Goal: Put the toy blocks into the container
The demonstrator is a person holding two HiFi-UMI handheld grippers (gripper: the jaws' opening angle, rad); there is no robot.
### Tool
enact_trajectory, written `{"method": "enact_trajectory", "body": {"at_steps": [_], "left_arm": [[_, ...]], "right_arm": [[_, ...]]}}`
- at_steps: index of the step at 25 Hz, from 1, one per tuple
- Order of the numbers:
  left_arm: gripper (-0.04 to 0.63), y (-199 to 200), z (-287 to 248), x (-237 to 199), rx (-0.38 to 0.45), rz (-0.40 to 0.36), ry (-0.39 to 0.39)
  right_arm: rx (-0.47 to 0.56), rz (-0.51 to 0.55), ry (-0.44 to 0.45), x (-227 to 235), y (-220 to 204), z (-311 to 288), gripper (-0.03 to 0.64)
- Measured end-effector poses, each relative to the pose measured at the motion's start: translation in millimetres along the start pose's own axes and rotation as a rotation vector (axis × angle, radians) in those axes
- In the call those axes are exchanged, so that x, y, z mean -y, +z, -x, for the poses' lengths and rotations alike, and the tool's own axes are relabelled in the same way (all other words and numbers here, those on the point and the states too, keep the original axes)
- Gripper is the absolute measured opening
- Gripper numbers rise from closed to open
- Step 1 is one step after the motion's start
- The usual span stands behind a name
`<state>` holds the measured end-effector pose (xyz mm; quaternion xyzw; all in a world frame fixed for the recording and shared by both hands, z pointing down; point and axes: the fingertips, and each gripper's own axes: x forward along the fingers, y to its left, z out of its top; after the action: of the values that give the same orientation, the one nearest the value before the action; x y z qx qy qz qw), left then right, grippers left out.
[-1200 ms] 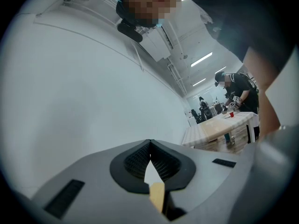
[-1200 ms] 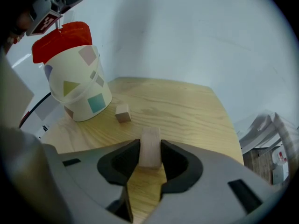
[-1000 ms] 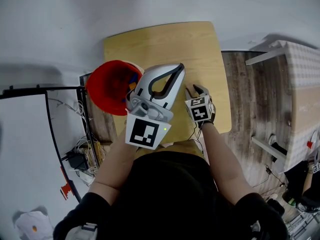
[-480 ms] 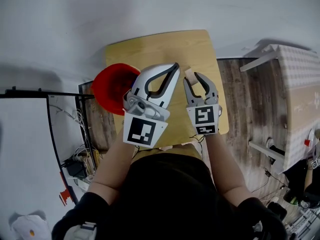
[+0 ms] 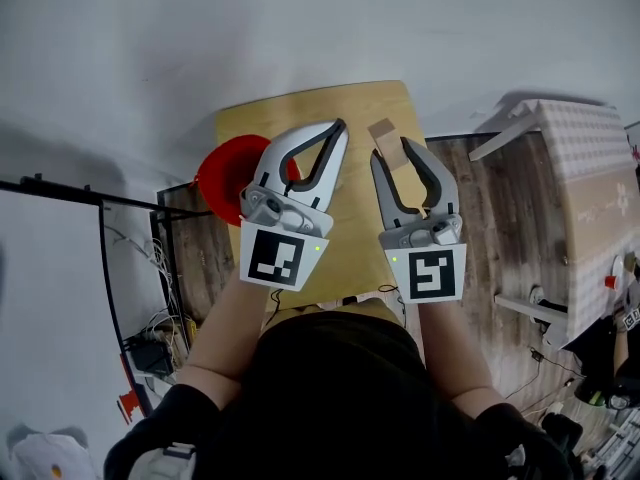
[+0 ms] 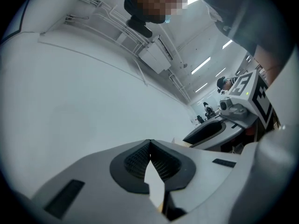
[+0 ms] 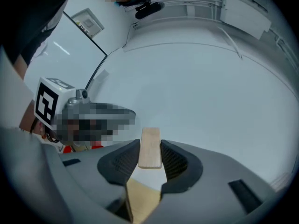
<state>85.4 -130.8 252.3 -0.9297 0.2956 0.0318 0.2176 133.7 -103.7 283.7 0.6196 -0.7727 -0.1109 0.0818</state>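
Observation:
My right gripper [image 5: 397,154] [image 7: 150,154] is shut on a plain wooden plank block [image 5: 384,131] [image 7: 150,148], which stands up out of its jaws above the small wooden table [image 5: 300,111]. My left gripper [image 5: 340,126] [image 6: 149,144] is raised beside it, shut, with nothing between its fingertips. The red container [image 5: 228,175] sits at the table's left edge, partly hidden behind the left gripper; its contents do not show now. In the right gripper view a sliver of red [image 7: 77,147] shows under the left gripper.
Wooden floor [image 5: 500,198] lies to the right of the table, with a cloth-covered table [image 5: 590,158] further right. A black metal frame [image 5: 100,208] and cables [image 5: 150,313] are at the left. A pale wall fills both gripper views.
Both grippers have risen from the table. The right one has tilted upward with the wooden block in its jaws. The red container has slipped further behind the left gripper.

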Motion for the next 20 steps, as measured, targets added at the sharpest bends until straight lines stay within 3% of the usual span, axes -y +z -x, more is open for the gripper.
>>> {"method": "enact_trajectory", "body": {"at_steps": [9, 20], "left_arm": [[0.011, 14, 18, -6, 0.009, -0.027, 0.031], [0.011, 6, 82, -60, -0.074, -0.086, 0.196]], "right_arm": [[0.027, 0.024, 0.036, -22, 19, 12, 0.160], [0.084, 0.017, 0.228, -94, 38, -20, 0.160]]}}
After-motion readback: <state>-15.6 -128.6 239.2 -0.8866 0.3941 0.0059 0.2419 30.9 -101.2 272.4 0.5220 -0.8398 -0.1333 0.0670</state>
